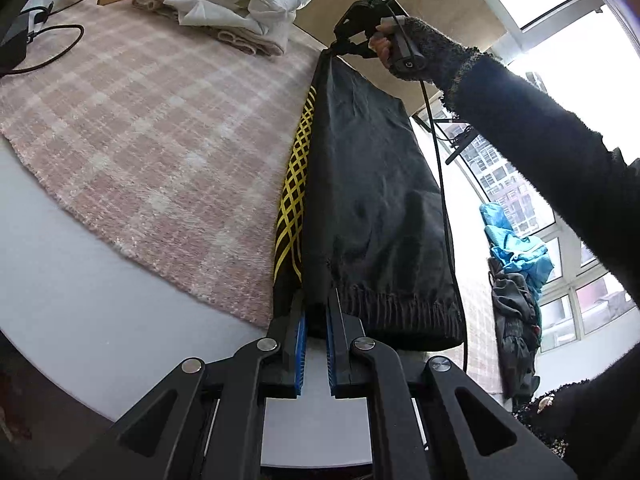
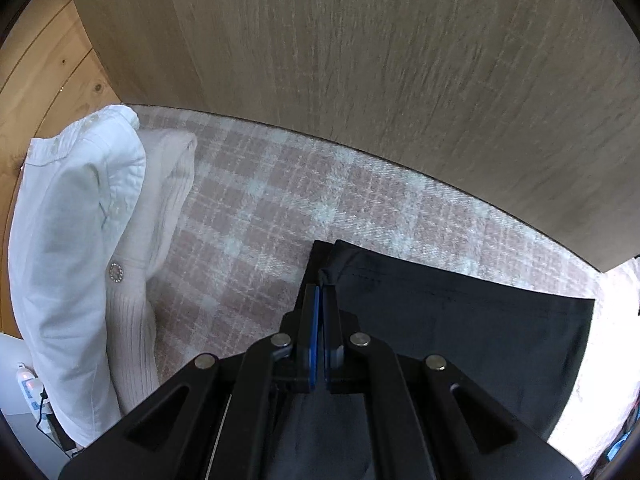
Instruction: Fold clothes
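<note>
A black garment (image 1: 380, 200) with a yellow lattice stripe down one side and a gathered elastic band hangs stretched between both grippers, above a pink plaid blanket (image 1: 152, 128). My left gripper (image 1: 316, 320) is shut on the elastic-band end, with the cloth between its blue pads (image 1: 301, 336). In the left wrist view my right gripper (image 1: 334, 46), held by a gloved hand (image 1: 424, 48), pinches the far end. Seen from the right wrist, the right gripper (image 2: 321, 292) is shut on a corner of the black garment (image 2: 460, 320), which trails down over the plaid blanket (image 2: 260, 220).
A stack of folded white and beige clothes (image 1: 236, 4) (image 2: 80, 240) lies at the blanket's far end. A wooden panel (image 2: 400, 80) rises behind it. A black cable (image 1: 60, 46) lies at the left. Loose blue and grey clothes (image 1: 516, 280) are piled by the windows.
</note>
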The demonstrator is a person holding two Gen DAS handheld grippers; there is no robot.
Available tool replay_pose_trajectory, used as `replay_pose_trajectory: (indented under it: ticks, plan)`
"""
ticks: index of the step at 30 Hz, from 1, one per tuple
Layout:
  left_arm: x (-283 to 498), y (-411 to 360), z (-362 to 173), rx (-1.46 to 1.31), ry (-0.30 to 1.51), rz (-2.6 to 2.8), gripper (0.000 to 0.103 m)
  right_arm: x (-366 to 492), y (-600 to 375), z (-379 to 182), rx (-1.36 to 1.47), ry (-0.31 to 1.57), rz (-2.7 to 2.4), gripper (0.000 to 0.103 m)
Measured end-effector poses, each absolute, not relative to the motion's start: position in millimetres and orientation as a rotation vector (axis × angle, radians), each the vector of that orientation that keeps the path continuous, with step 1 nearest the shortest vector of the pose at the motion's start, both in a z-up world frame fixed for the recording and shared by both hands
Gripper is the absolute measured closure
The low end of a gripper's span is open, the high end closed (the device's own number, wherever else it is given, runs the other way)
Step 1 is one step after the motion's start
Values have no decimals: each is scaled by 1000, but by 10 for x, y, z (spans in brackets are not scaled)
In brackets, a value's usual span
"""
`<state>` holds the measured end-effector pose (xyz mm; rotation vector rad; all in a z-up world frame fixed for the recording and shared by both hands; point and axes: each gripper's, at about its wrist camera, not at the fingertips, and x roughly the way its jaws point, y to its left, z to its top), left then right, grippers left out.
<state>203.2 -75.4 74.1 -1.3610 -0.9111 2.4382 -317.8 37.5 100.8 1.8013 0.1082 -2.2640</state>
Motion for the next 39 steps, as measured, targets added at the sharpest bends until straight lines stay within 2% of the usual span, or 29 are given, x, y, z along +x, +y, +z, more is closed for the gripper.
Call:
replay_pose_trajectory:
  ticks: [4,6,11,13,15,17,21,25,26,27,28,33,39]
  plan:
    - [2026,-796,764,-1400,-931,2427,92,-3094,417,1168,1764,149,-2255,99]
    - [2060,-855,796,-1419,-926,2445,88,-3001,559,1403,1698,55,-2251,91]
    - [2219,-1014,969,-1441,-930,2535,88,-2686,1005,2114,1512,-125,-2216,88]
    - [2278,-1086,1052,-1436,-950,2576,88,-2531,1272,2352,1446,-192,-2208,82]
    - [2295,-1192,1173,-1422,-955,2627,88,-2328,1610,2558,1384,-258,-2206,62]
    - [2208,-1268,1347,-1405,-918,2679,88,-2104,1938,2596,1328,-280,-2237,60]
    - [1741,-1287,1729,-1356,-749,2723,86,-1671,2439,2571,1309,-283,-2259,60]
    - [1001,-1140,1894,-1368,-550,2649,63,-1250,2916,2521,1293,-286,-2280,60]
    - [816,-1104,1936,-1369,-501,2629,55,-1194,2933,2404,1305,-284,-2281,60]
    - [631,-1067,1977,-1370,-453,2608,52,-1135,2946,2275,1320,-282,-2282,60]
    - [442,-1028,1981,-1378,-414,2582,52,-1073,2941,2099,1347,-281,-2290,60]
    - [-408,-806,1231,-1586,-371,2370,53,-936,2813,1175,1560,-361,-2262,60]
    - [-675,-765,867,-1661,-314,2355,54,-930,2732,805,1604,-519,-2285,60]
